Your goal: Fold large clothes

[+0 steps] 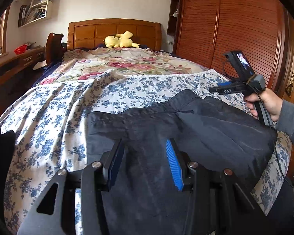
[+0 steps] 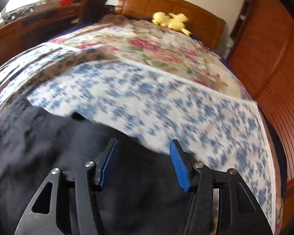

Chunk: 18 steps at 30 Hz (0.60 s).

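Dark grey garment spread flat on bed, over blue-flowered sheet, for a level folding surface. Left gripper poised over near cloth, jaws parted, pads apparently clear of fabric; nothing clamped. Right gripper released, jaws parted above garment's far edge, nothing between pads; view blurred. Right hand raised off cloth at garment's right side. Farther back: rose-print quilt, yellow plush toy, wooden headboard.
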Available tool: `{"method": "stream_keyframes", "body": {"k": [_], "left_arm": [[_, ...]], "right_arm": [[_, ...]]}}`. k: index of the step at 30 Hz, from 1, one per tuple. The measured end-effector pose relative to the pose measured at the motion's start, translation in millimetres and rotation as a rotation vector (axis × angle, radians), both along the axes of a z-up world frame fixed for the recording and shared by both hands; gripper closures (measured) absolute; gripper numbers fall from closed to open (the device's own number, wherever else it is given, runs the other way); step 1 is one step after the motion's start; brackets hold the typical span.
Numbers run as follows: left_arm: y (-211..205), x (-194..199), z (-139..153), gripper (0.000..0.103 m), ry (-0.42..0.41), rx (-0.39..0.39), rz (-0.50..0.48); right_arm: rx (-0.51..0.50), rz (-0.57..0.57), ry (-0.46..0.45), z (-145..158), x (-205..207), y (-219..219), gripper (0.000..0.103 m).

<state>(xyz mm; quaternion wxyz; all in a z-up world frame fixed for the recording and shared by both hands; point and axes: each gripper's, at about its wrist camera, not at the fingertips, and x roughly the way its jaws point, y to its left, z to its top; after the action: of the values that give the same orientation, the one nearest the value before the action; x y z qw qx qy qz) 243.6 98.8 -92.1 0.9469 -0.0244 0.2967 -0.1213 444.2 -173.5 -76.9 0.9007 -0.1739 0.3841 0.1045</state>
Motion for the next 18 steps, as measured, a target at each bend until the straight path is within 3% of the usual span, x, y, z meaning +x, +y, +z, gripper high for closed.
{"method": "stream_keyframes", "body": {"k": [10,18], "left_arm": [[-31.9,1.7,-5.5,0.059,0.008,0.007,-0.049],[-48.6,-0.1,-10.0,0.059,0.019,0.013,-0.075]], "right_arm": [[0.095,-0.21,0.153,-41.4,22.6,-80.0,0.048],[0.148,-0.217,0.199,-51.5,30.5,-88.9,0.048]]}}
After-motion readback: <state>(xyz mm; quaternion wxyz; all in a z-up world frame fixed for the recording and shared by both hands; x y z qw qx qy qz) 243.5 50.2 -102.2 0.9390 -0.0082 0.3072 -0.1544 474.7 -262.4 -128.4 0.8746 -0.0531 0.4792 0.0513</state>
